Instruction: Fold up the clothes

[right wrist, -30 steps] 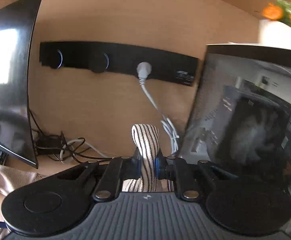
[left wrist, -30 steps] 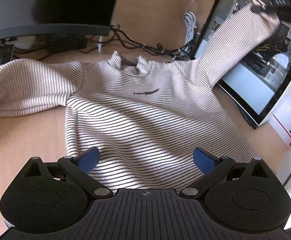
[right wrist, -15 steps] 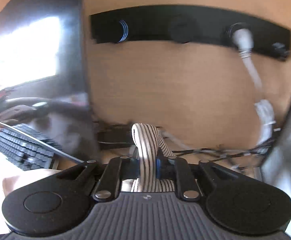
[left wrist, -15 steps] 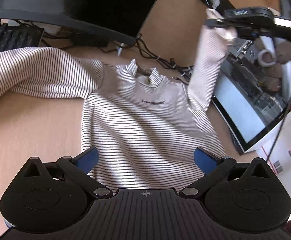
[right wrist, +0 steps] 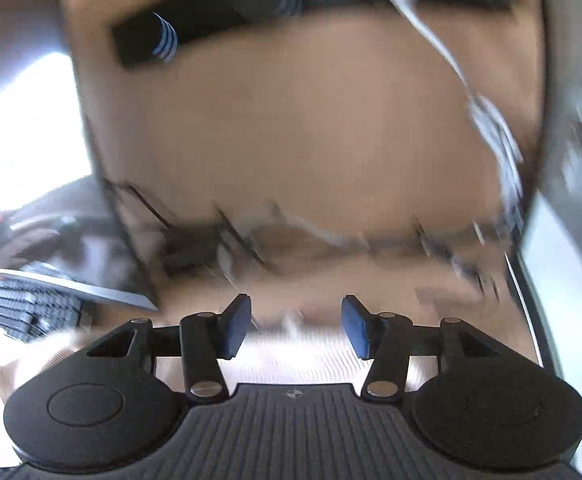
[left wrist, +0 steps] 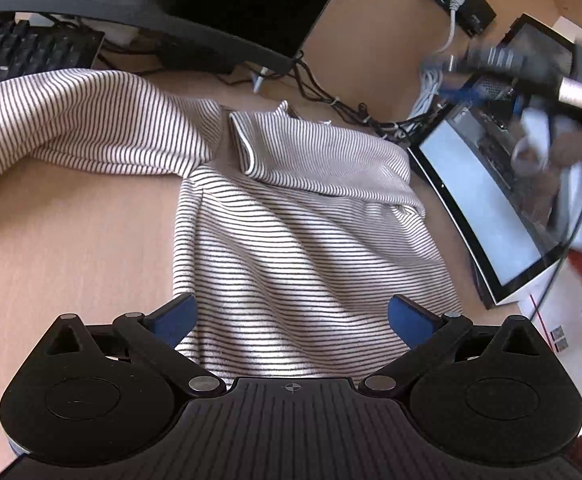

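Striped top (left wrist: 303,248) spread flat on the surface (left wrist: 71,240), right sleeve (left wrist: 323,156) folded across the chest, other sleeve (left wrist: 79,120) stretched out leftward. Nearest: left hand-held gripper (left wrist: 291,316), gaping, empty, over the hem. Right hand-held gripper (right wrist: 295,328) likewise parted, empty.

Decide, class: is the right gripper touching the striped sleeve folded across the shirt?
Apart. The left wrist view shows the right gripper, blurred, raised beside the tilted screen, clear of the sleeve lying across the shirt.
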Tool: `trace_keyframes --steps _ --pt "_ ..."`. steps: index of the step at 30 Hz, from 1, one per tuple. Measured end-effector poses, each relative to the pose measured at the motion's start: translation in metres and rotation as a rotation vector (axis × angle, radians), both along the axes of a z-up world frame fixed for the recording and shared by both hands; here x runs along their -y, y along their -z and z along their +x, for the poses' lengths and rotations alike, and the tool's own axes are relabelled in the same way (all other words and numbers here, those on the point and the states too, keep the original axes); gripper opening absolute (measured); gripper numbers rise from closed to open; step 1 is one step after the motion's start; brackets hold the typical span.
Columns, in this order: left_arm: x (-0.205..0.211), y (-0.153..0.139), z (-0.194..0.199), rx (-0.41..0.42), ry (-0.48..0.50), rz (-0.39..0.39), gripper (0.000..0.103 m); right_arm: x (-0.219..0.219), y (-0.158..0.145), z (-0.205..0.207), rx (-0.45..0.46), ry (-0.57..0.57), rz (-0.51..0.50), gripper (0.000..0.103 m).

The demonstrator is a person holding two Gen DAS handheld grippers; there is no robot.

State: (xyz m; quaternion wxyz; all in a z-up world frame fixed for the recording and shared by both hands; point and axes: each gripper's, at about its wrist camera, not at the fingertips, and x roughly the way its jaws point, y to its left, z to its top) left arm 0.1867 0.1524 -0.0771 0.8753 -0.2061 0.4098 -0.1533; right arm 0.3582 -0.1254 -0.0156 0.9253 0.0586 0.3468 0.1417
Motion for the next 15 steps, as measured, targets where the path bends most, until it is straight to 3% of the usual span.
trace_keyframes --steps 2,6,9,13,15 --pt "-0.002 0.0 0.002 -0.01 -0.004 0.003 0.103 0.009 0.033 -0.001 -0.07 0.037 0.01 0.05" --pt "-0.022 -0.003 0.001 -0.013 -0.061 0.037 0.103 0.008 0.089 -0.004 -0.156 0.04 -0.073 0.048" --pt "-0.05 -0.01 -0.006 -0.003 -0.142 0.083 0.103 0.001 0.085 -0.018 -0.102 -0.006 -0.18 0.048" --pt "-0.088 -0.019 -0.015 0.011 -0.251 0.144 0.103 -0.008 0.059 -0.02 0.035 -0.016 -0.24 0.048" --pt "-0.107 -0.024 -0.019 0.018 -0.305 0.174 0.103 -0.005 0.059 -0.002 0.028 0.021 -0.221 0.048"
